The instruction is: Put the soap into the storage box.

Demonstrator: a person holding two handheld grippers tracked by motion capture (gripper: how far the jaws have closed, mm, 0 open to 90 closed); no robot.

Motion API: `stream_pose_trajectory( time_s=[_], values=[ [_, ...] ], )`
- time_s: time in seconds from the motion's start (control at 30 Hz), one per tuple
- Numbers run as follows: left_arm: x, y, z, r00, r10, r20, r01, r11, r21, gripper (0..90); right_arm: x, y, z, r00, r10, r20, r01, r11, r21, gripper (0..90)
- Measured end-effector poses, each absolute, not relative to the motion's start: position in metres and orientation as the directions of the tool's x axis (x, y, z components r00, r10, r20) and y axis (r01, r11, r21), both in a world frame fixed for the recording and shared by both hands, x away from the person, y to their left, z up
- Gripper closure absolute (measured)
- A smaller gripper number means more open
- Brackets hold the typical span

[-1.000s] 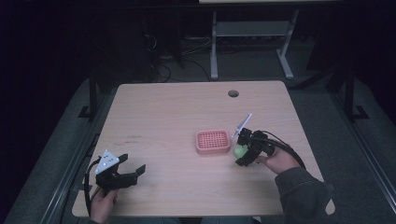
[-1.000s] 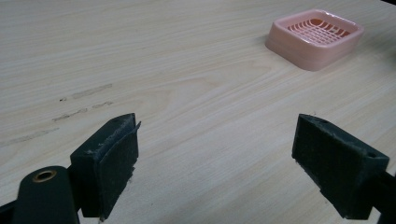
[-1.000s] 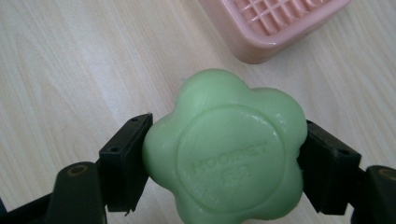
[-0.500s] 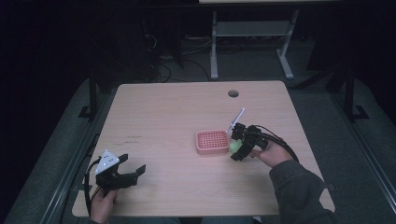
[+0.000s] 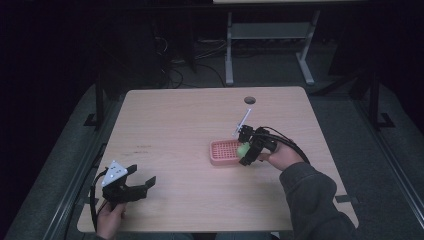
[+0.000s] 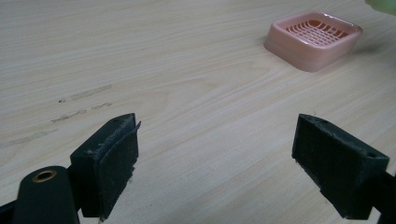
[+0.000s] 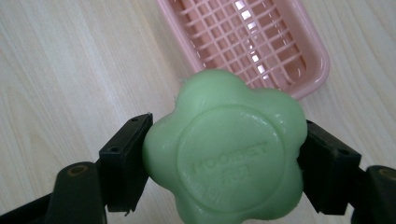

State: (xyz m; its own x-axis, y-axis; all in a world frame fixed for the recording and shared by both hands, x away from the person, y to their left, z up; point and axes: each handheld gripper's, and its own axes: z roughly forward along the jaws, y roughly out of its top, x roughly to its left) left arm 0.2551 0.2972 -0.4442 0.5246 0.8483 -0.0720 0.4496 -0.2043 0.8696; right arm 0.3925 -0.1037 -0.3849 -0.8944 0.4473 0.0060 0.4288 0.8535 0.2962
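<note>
The right gripper (image 7: 224, 163) has its fingers clamped on opposite sides of a green flower-shaped soap (image 7: 224, 154), holding it just above the near edge of the pink soap dish (image 7: 252, 42), which looks like lining up a drop-in. The left gripper (image 5: 134, 184) sits well apart on the worktop (image 5: 175, 125), fingers spread wide and empty, probably just parked out of the way.

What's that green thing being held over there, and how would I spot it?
Start at the wooden table and find the pink slatted tray right of its middle. At the tray's right edge, the right tool grips a pale green, flower-shaped soap bar with raised lettering on its round face. It is the only green thing here.
</note>
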Motion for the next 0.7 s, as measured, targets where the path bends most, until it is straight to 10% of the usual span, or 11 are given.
stream_pose_trajectory(
  time_s=[0.7],
  values=[
    [0.255,0.297,-0.444,0.530,0.845,-0.073,0.445,-0.204,0.872,14.3,0.421,-0.067,-0.369,-0.906,0.423,0.003,0.403,0.860,0.313,25.9]
  ],
)
